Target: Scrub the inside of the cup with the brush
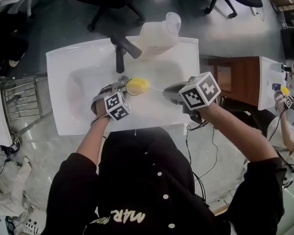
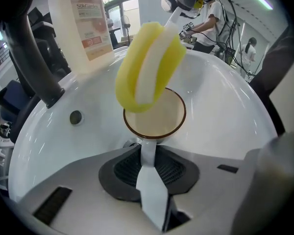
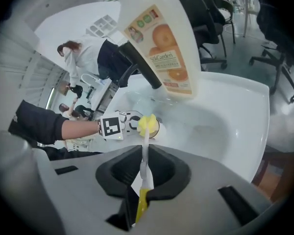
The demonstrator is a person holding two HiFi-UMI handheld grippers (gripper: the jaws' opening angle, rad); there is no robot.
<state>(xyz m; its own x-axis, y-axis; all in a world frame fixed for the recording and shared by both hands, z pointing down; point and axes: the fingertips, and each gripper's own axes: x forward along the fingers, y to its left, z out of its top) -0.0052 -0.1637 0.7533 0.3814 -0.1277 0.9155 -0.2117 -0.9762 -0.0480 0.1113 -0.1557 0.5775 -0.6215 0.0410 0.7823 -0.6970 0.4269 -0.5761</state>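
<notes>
The left gripper point(image 2: 149, 166) clamps the cup point(image 2: 155, 116) by its handle; the right gripper point(image 3: 143, 173) grasps the brush point(image 2: 148, 67), sponge head at the cup's mouth.

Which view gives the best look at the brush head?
Left gripper view: the brush head is large and sharp, yellow foam around a white core, at the cup mouth. Head view shows only a small yellow blob; right gripper view shows it tiny beyond the handle.
</notes>
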